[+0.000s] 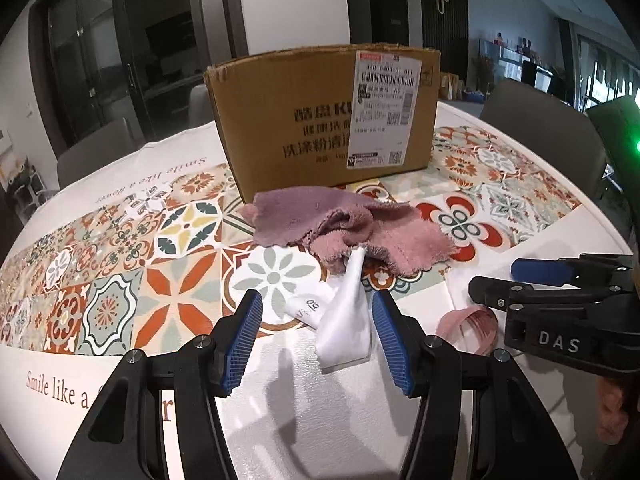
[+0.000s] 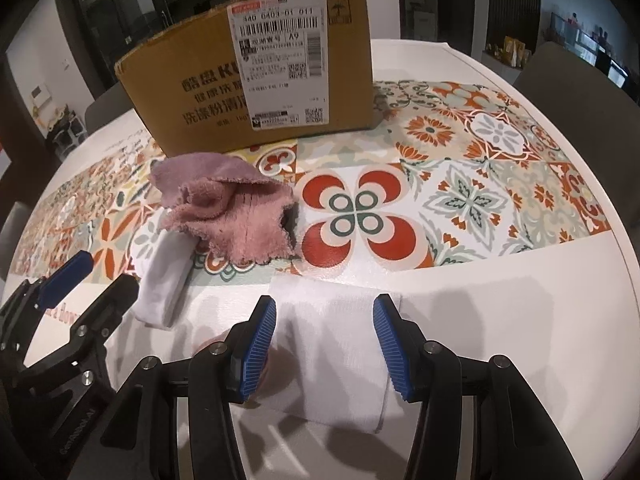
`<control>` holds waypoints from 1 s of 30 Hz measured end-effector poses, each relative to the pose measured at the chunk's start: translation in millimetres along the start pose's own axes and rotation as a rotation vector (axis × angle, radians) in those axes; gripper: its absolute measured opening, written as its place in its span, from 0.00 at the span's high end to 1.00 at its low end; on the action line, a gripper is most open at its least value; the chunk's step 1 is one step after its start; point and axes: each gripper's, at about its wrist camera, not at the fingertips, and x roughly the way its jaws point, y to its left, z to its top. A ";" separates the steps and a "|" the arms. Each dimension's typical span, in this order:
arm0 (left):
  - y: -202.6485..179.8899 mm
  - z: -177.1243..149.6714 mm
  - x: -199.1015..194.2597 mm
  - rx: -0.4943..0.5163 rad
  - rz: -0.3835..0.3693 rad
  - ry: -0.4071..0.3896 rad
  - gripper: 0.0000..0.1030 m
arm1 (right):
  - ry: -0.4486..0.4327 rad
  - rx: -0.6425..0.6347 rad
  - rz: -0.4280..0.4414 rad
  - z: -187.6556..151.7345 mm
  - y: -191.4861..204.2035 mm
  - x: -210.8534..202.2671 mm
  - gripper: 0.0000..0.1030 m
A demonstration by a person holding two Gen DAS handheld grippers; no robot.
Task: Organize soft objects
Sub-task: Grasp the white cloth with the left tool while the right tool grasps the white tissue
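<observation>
A crumpled pink towel [image 1: 344, 228] lies on the tiled table mat in front of a cardboard box [image 1: 324, 116]; it also shows in the right wrist view [image 2: 232, 212]. A white sock [image 1: 344, 320] lies between the blue pads of my open left gripper [image 1: 318, 334], its far end tucked under the towel. In the right wrist view the same sock [image 2: 164, 280] lies left of a flat white folded cloth [image 2: 340, 344], which sits between the pads of my open right gripper [image 2: 324, 344]. The right gripper [image 1: 552, 284] shows at the right of the left wrist view, over something pink [image 1: 468, 328].
The cardboard box [image 2: 256, 72] stands open-topped at the back of the round white table [image 2: 520, 304]. The left gripper [image 2: 76, 288] shows at the left of the right wrist view. Grey chairs [image 1: 536, 108] stand around the table.
</observation>
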 end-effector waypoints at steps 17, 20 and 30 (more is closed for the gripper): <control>-8.3 -4.9 28.5 0.051 0.015 0.070 0.57 | 0.002 -0.062 -0.066 -4.5 6.9 5.8 0.60; -10.3 -7.1 30.7 0.056 0.005 0.082 0.69 | -0.005 -0.068 -0.073 -5.2 5.9 5.2 0.65; -10.7 -8.9 23.4 0.025 -0.044 0.082 0.91 | -0.015 -0.025 0.004 -5.0 -2.4 1.9 0.92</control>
